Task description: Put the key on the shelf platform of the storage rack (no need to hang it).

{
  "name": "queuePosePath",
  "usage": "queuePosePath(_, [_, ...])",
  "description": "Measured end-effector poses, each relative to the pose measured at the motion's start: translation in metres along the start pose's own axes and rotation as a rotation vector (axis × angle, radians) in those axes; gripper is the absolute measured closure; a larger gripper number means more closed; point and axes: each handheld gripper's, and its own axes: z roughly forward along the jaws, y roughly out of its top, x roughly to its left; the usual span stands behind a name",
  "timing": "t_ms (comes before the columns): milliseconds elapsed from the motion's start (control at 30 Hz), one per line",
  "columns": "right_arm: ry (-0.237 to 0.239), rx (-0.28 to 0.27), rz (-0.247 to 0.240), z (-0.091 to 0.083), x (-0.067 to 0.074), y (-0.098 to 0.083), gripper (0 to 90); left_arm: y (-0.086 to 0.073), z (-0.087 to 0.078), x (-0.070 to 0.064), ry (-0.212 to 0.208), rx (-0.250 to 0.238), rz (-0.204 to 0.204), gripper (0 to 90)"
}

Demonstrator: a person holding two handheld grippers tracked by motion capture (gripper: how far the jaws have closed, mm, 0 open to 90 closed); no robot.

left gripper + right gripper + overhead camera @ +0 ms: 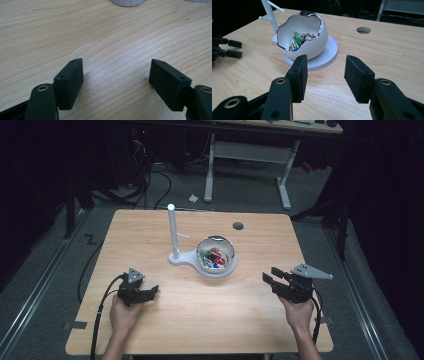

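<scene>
Holding both my left gripper [150, 291] and right gripper [270, 274] open and empty, I am facing the egg-shaped bowl [312, 30] of keys [298, 40]. Its white post [173, 232] is standing just beside it on the bare table [210, 315].

A light wooden table [150, 235] with a small round hole [238, 225] near its far right corner stands on a grey carpeted floor [50, 255]. Beyond it, a second desk with white metal legs [210, 165] stands at the back, with dark cables [150, 185] trailing across the floor to its left and a crumpled scrap of white paper [193, 198] lying near one foot.
</scene>
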Motion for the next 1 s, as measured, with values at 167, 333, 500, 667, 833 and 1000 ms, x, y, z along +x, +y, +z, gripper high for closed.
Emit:
queuePosePath(167, [0.001, 0.000, -0.002, 0.005, 0.002, -0.003, 53.3, 0.000, 0.000, 0.000, 0.000, 0.000, 0.000, 28.0])
queuePosePath(333, [0.001, 0.001, 0.004, 0.009, 0.002, -0.007, 53.1, 0.000, 0.000, 0.000, 0.000, 0.000, 0.000, 28.0])
queuePosePath(500, [-0.010, 0.009, -0.001, 0.013, 0.002, -0.011, 52.8, 0.000, 0.000, 0.000, 0.000, 0.000, 0.001, 28.0])
queuePosePath(667, [-0.015, 0.021, 0.001, 0.019, 0.002, -0.016, 52.6, 0.000, 0.000, 0.000, 0.000, 0.000, 0.001, 28.0])
queuePosePath(833, [-0.025, 0.034, -0.001, 0.026, 0.001, -0.024, 52.6, 0.000, 0.000, 0.000, 0.001, 0.000, -0.001, 28.0])
queuePosePath(1000, [-0.035, 0.039, 0.005, 0.030, 0.000, -0.028, 52.6, 0.000, 0.000, 0.000, 0.000, 0.000, 0.000, 28.0])
